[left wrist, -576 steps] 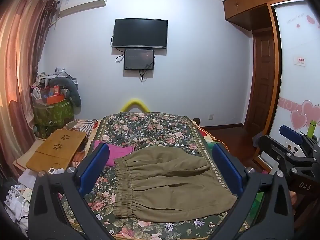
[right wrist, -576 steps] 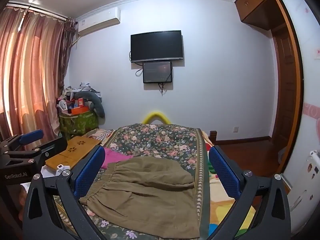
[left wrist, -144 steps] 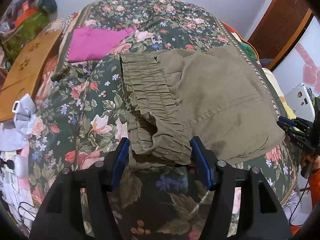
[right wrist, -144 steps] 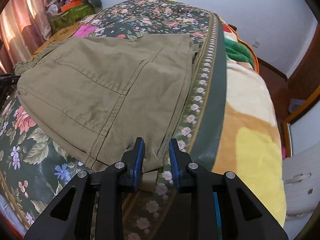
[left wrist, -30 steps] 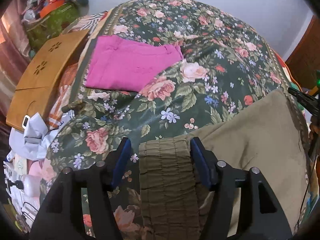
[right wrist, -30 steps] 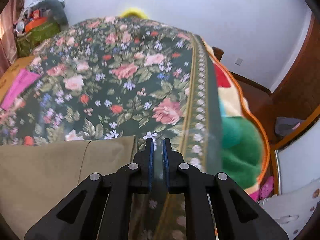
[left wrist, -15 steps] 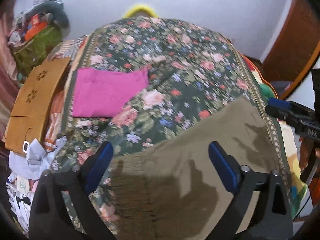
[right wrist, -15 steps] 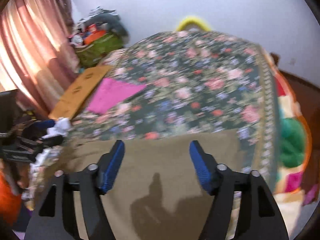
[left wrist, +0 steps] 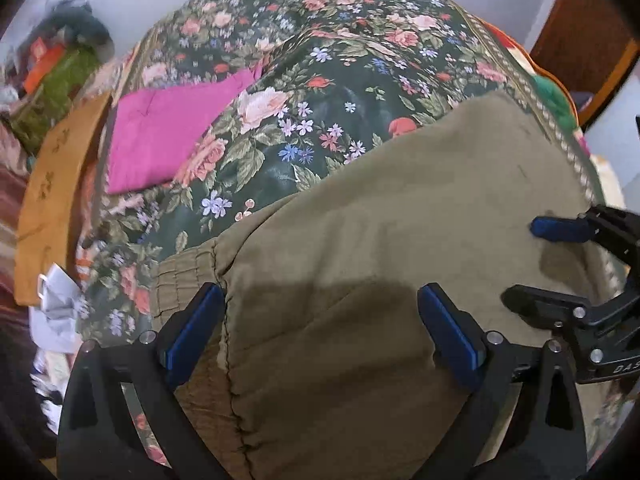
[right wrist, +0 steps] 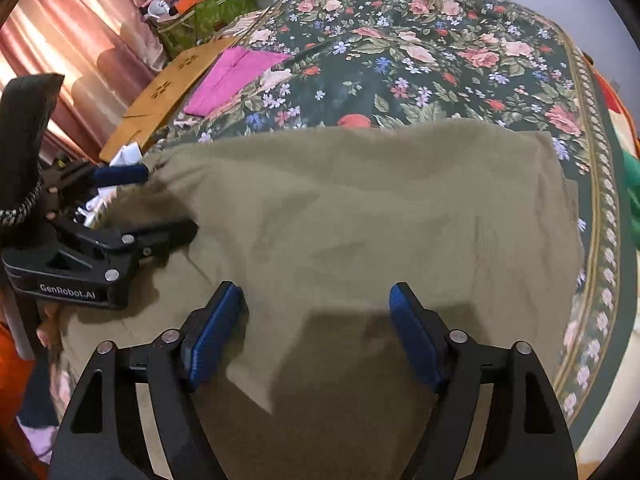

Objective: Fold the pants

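Your two grippers hang over olive pants (left wrist: pixel 400 216) spread flat on a bed under a dark floral bedspread (left wrist: pixel 340 40), near its front edge. The left gripper (left wrist: pixel 320 336) has its blue pads (left wrist: pixel 192 332) spread wide, with nothing pinched between them; they stand above the cloth beside the gathered elastic waistband (left wrist: pixel 180 280), which lies toward the bed's left edge. Your right gripper (right wrist: pixel 316 332) points down at the middle of the folded fabric, and its jaws are opening, blue pads (right wrist: pixel 212 336) apart with only flat cloth beneath them and nothing gripped. In the right wrist view the pants reach almost to the patterned border (right wrist: pixel 600 208) along the bed's right edge, their far edge running straight across the roses. A folded magenta garment (left wrist: pixel 168 132) lies well apart from the pants, toward the bed's far left corner, just beside a tan wooden board (right wrist: pixel 168 92) that rests off the left edge. Crumpled white cloth (left wrist: pixel 56 304) sits below that board. Pink curtains (right wrist: pixel 80 40) hang at the left of the room. The shadows of both grippers fall on the olive cloth.
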A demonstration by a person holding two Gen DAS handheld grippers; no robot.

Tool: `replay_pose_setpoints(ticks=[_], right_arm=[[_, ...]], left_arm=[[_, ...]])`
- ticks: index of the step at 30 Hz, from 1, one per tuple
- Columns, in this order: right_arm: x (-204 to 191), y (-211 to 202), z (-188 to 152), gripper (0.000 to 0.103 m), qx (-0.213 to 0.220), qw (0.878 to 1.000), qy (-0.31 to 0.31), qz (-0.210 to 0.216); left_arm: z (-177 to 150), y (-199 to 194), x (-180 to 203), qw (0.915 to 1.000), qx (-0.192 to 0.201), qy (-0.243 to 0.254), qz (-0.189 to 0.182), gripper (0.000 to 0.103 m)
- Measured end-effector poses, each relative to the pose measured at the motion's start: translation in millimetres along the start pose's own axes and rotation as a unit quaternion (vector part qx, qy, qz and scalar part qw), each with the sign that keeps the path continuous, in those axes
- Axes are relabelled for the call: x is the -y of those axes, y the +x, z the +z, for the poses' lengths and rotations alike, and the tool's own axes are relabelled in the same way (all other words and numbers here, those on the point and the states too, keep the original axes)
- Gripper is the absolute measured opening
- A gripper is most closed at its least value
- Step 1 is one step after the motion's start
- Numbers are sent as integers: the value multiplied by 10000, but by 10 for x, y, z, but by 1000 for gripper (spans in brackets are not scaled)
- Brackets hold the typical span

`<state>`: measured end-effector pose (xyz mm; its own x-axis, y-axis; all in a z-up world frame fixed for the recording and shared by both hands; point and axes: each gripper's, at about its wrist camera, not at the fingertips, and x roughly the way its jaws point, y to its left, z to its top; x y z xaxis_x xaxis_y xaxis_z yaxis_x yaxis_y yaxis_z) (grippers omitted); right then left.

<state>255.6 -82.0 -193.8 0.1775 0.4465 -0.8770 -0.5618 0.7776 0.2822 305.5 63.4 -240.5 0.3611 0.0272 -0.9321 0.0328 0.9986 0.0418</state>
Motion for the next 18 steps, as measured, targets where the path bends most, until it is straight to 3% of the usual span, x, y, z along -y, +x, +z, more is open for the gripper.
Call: replay_pose_setpoints(ticks=[9,18], right_arm=[[77,-244,-314,77,160,9996,232,-94],[105,-477,-674,77,369,9980,421,-300]], left_arm=[[-194,-158,-41,9998,86,-159,-117,100],[-551,-394,-114,9995,209,-229,-4,100]])
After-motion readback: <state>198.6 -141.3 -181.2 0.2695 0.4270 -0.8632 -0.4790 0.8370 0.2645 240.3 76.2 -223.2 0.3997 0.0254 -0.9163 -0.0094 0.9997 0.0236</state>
